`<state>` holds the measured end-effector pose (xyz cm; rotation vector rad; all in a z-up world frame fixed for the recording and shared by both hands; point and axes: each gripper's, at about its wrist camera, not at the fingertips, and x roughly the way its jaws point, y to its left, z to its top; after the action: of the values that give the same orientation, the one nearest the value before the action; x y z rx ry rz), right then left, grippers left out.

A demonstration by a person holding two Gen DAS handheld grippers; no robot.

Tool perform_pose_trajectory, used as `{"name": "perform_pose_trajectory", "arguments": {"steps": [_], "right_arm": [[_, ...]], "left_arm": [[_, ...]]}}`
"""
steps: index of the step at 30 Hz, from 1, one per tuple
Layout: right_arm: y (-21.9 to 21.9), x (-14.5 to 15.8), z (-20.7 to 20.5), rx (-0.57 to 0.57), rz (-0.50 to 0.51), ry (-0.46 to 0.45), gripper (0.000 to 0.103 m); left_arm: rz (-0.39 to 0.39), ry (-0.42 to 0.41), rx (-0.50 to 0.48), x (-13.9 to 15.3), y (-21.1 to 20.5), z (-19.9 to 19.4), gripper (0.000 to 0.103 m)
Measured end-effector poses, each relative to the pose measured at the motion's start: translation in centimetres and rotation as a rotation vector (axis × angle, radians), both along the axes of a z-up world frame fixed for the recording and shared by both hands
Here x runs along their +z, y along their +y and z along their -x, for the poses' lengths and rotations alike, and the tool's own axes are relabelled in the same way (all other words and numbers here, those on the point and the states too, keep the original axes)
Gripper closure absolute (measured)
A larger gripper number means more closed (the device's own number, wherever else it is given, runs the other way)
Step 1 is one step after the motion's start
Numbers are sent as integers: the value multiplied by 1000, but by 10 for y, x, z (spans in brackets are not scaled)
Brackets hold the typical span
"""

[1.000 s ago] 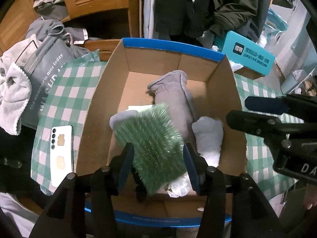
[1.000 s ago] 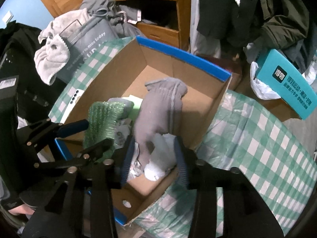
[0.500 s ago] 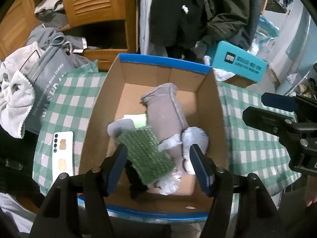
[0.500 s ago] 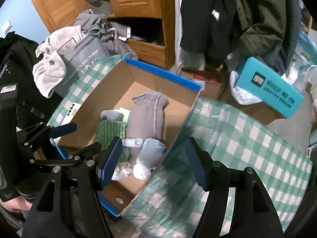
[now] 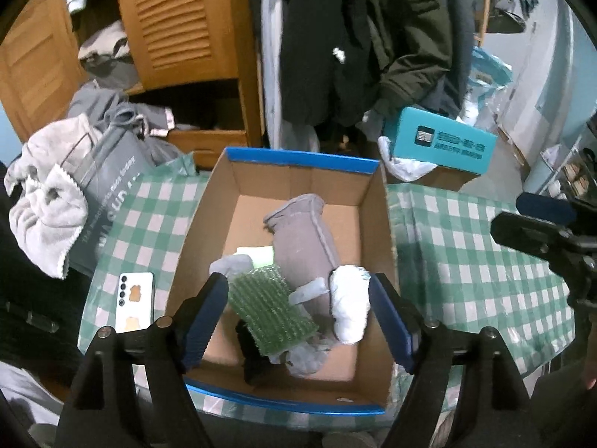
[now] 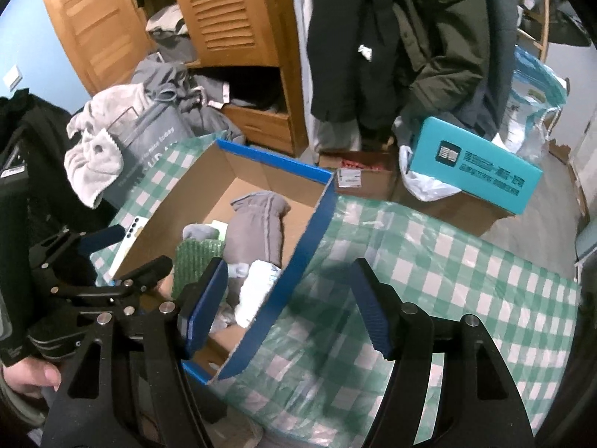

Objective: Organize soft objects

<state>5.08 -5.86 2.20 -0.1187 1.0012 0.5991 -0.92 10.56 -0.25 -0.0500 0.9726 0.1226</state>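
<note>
Both my grippers tilt downward — left gripper point(image 5: 298, 313) just spread wide, empty; right gripper point(image 6: 289, 304) apart, holding nothing.

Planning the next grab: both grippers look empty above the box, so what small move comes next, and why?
Probably swing the left gripper toward the grey towel on the bag beside the cardboard box: it lies outside, while both grippers, jaws just opened, hold nothing.

Cardboard box point(image 6: 268, 171): near corner hidden behind right tool point(image 6: 289, 306). Black item point(image 5: 253, 354): partly covered by green mat point(image 5: 270, 308), kind not determined. Teal box point(image 5: 440, 140) print: unreadable.
</note>
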Motion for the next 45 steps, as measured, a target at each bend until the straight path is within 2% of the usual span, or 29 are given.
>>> {"name": "perform_pose_trajectory", "arguments": {"steps": [5,14,45], "right_arm": [[-15,5,3,-24,-9,-21,35],[-37,7,10,-43,-24,-39,35],[-60,4,10,-77,-44,-26,35]], "left_arm": [[-76,-35,-27,9,-20,5,22],[-99,-71,-43,19,-35,6,21],[-82,-62,-35,16,-39,5,21]]}}
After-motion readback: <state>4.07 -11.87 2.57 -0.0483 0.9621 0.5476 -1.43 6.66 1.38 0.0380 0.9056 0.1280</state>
